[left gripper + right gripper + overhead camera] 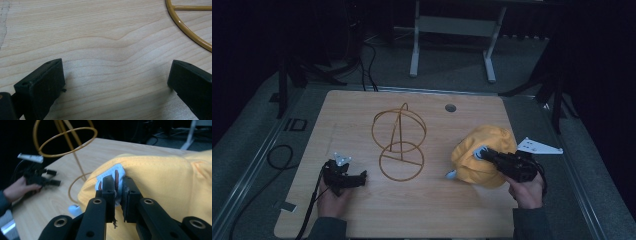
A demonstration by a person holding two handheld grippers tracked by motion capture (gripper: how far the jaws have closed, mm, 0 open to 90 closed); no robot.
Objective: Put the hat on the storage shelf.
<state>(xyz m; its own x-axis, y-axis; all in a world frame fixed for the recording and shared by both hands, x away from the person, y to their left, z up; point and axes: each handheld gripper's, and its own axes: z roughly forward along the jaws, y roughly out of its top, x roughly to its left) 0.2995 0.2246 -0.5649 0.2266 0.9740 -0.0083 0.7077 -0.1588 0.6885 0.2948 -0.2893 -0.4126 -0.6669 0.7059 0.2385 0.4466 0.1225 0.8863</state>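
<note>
One yellow cap [160, 185], in right hand-held gripper [119, 187]

overhead view; two close gripper views

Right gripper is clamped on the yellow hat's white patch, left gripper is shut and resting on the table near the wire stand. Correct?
Not quite. The left gripper is open: the left gripper view shows its jaws wide apart over bare table, nothing between them. The rest holds: the right gripper is clamped on the white patch of the yellow hat, and the left gripper sits near the wire stand.
</note>
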